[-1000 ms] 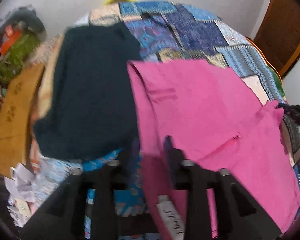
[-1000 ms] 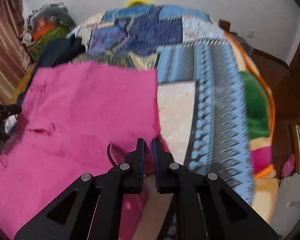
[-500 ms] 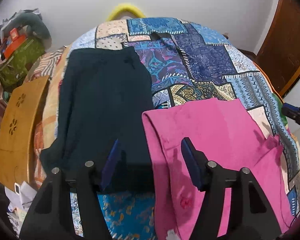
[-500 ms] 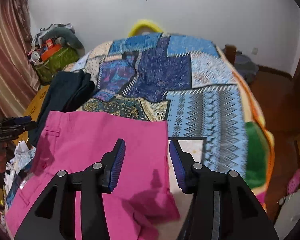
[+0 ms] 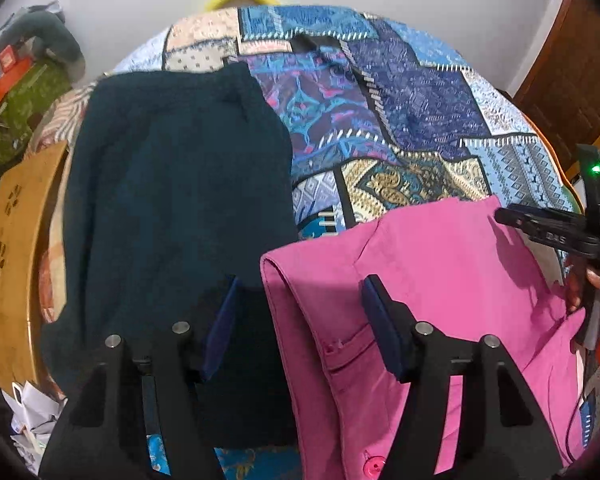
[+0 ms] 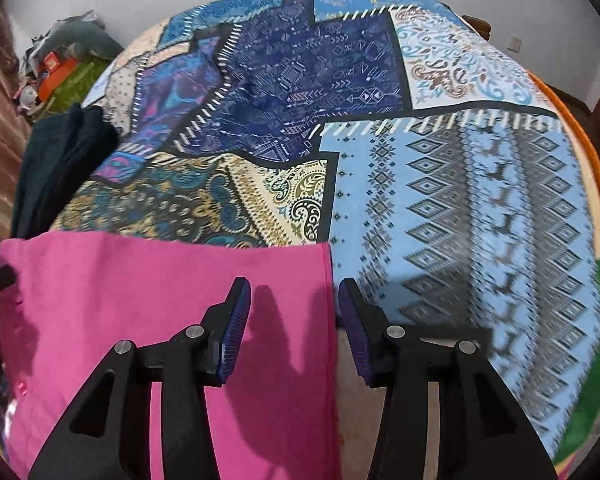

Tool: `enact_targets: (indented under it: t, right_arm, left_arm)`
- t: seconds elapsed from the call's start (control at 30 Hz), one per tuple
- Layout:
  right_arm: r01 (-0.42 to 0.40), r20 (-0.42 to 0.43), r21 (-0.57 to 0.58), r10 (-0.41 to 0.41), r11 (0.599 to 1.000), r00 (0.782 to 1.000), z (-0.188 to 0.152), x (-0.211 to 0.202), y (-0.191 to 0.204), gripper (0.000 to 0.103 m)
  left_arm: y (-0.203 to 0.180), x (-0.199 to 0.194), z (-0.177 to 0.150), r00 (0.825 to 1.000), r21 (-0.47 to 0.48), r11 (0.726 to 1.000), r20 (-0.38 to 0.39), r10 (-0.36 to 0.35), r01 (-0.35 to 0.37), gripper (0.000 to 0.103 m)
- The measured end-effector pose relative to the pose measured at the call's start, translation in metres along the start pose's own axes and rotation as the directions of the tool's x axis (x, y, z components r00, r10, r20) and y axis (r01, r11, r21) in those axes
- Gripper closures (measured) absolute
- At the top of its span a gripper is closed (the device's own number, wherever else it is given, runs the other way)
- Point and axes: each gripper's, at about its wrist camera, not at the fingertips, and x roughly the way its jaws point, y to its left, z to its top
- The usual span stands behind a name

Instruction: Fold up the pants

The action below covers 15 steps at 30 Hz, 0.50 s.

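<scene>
Nearest, both grippers hang over the bed's near edge with fingers spread and nothing between them. The pink pants (image 5: 440, 280) lie folded flat across the bed (image 6: 460, 200), long axis running side to side. The left gripper (image 5: 300, 320) straddles their left folded edge; the right gripper (image 6: 294, 320) straddles the right edge, so each hand has its own end. Beyond, dark pants (image 5: 172, 200) lie just to the left.
</scene>
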Motion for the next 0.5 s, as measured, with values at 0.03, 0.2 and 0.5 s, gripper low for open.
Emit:
enact_targets:
  t: [0.03,0.2,0.5]
  right_arm:
    - [0.001,-0.005,-0.005,-0.001,1.0,1.0,-0.001,0.005,0.002,0.061]
    - [0.051,0.012,-0.103,-0.05,0.993,0.999,-0.007,0.017,0.022,0.076]
    - [0.039,0.052,-0.09,-0.035,0.995,0.998,-0.006,0.004,0.026,0.1]
  left_arm:
    - [0.001,0.001,0.0,1.0,0.002,1.0,0.002,0.0,0.0,0.04]
    - [-0.001,0.0,-0.003,1.0,0.017,1.0,0.026,0.013,-0.014,0.055]
    - [-0.007,-0.015,0.001,0.998,0.044,0.998,0.045,0.032,-0.034,0.093]
